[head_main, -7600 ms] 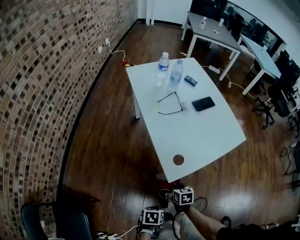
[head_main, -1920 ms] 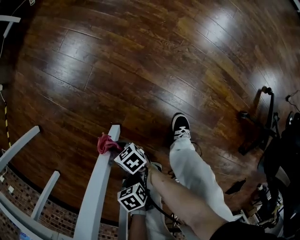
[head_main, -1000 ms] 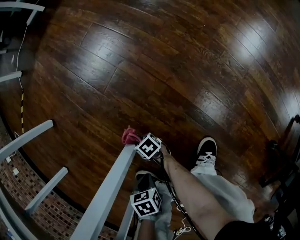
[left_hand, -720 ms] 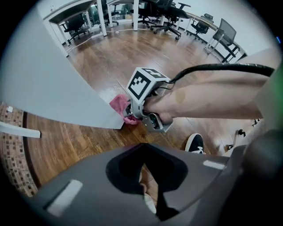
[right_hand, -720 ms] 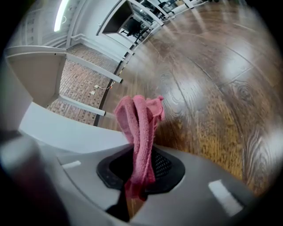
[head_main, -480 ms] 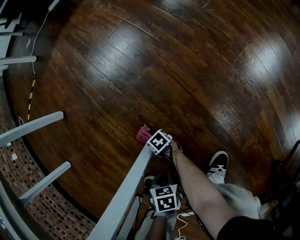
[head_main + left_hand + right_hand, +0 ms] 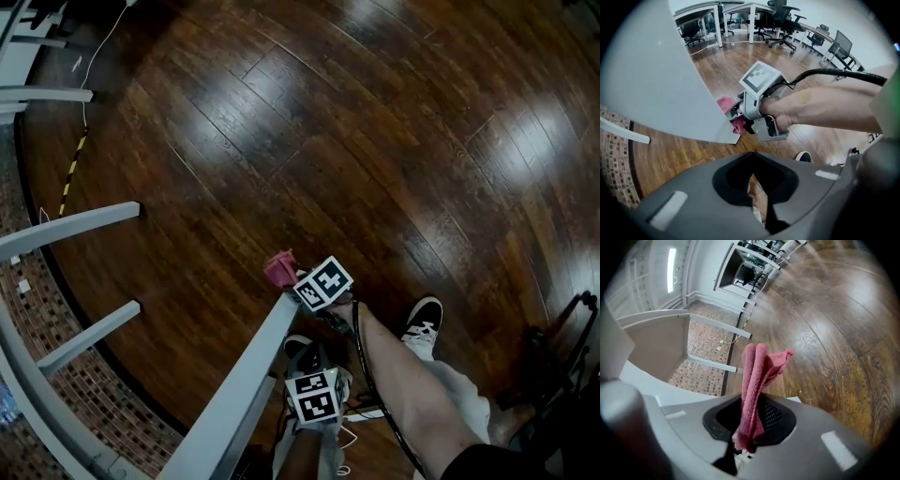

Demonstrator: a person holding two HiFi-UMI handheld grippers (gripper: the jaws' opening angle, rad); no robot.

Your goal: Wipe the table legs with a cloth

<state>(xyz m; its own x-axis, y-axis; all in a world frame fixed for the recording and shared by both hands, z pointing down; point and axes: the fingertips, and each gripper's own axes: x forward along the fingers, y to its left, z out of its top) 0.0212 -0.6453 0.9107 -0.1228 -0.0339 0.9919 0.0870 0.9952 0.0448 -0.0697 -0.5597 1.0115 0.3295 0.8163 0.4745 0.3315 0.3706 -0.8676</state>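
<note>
A grey table leg (image 7: 239, 380) slants up from the bottom left and ends at the dark wood floor. My right gripper (image 7: 286, 278), with its marker cube (image 7: 323, 283), is shut on a pink cloth (image 7: 279, 269) that presses against the leg's floor end. In the right gripper view the cloth (image 7: 754, 376) stands folded out of the shut jaws of that gripper (image 7: 746, 437). In the left gripper view the same cloth (image 7: 737, 125) sits at the edge of the leg (image 7: 661, 89). My left gripper (image 7: 752, 199) is shut and empty; its cube (image 7: 312, 397) hangs lower beside the leg.
Two more grey table legs (image 7: 75, 225) (image 7: 89, 337) stand at the left, near a brick wall (image 7: 108, 398) and a floor cable (image 7: 73, 164). The person's shoe (image 7: 424, 319) is to the right of the grippers. A dark chair base (image 7: 553, 347) sits at the far right.
The view has gone from above the tabletop to under the table. Over the last second the right gripper and cloth have stayed at the leg's floor end, shifting only slightly.
</note>
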